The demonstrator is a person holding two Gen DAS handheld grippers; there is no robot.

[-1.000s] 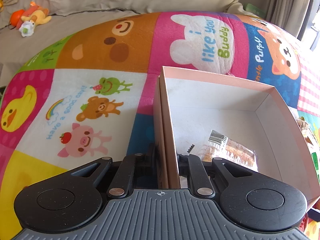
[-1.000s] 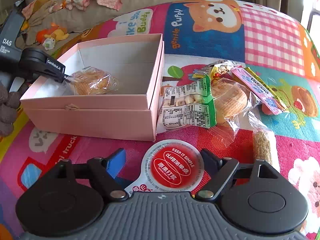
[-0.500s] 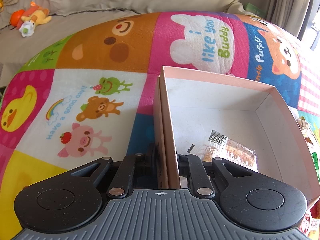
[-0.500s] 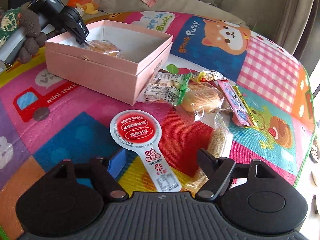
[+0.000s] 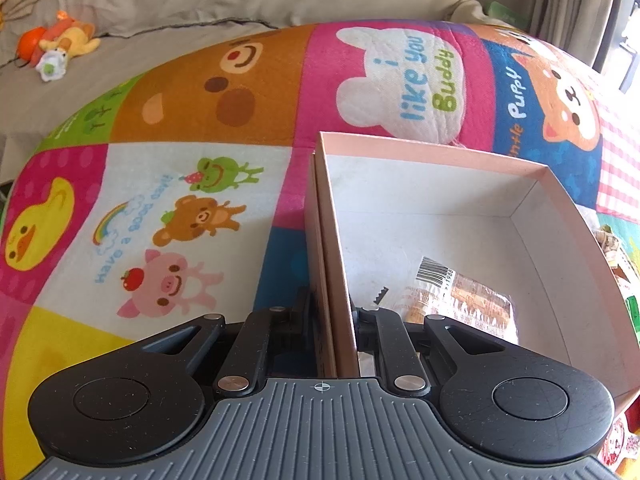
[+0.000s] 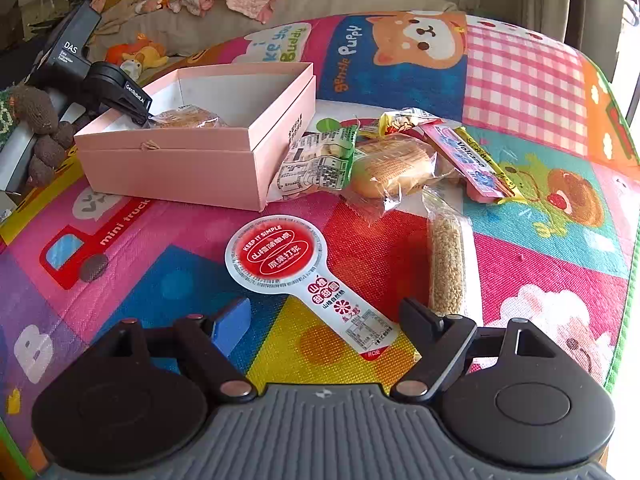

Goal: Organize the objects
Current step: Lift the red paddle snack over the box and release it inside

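Snacks are what you are sorting into the pink box, and from the left wrist view only one of them is in: a clear-wrapped pastry lying on the box floor near the corner closest to you, with the rest of the floor bare. Your left gripper is nearly closed on the box's near side wall, one finger outside and one inside, so it steadies the box on the play mat.

From the right wrist view most of the work looks undone. Beside the box a green-and-white packet, a wrapped bun, a pink stick pack, a yellow pack and a clear grain bar all lie on the mat. Closest to you lies the round red-and-white hawthorn snack pack, its tail running between the fingers of your right gripper. Those jaws are opening wide and grip nothing.
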